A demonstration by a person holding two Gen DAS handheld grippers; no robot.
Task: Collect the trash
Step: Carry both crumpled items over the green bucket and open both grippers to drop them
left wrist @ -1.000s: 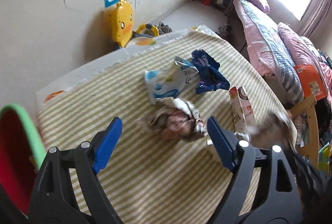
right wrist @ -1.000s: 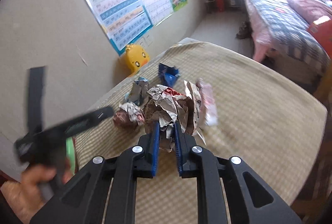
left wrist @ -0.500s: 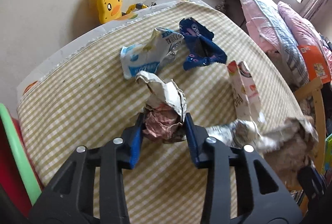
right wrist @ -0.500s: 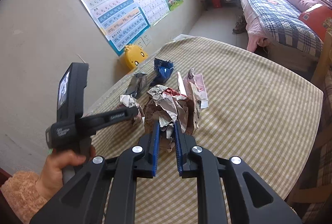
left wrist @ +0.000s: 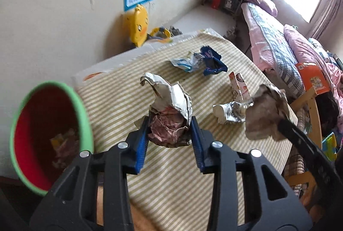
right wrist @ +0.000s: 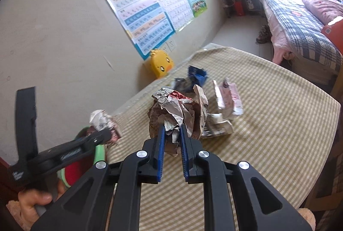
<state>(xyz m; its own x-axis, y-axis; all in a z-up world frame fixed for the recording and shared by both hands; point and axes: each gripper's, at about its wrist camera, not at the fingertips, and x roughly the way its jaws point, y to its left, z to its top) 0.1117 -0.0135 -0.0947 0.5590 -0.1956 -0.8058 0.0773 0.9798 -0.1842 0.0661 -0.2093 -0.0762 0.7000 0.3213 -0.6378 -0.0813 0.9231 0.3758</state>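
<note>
Striped beige tablecloth [left wrist: 175, 183] carried wrappers; print unreadable. Red bin with green rim [left wrist: 83, 115] sat left. Left gripper [left wrist: 169, 134] clamped pinkish crumpled paper wad [left wrist: 169, 123], raised. Right gripper [right wrist: 172, 141] clamped crumpled newspaper ball [right wrist: 178, 111], angled down.

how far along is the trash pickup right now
Done: the red bin already has some scraps at its bottom. In hand: the left tool clamps a paper wad and the right tool clamps a newspaper wad, both off the table. Left: a blue wrapper, a white pouch, a pink carton and a foil scrap.
</note>
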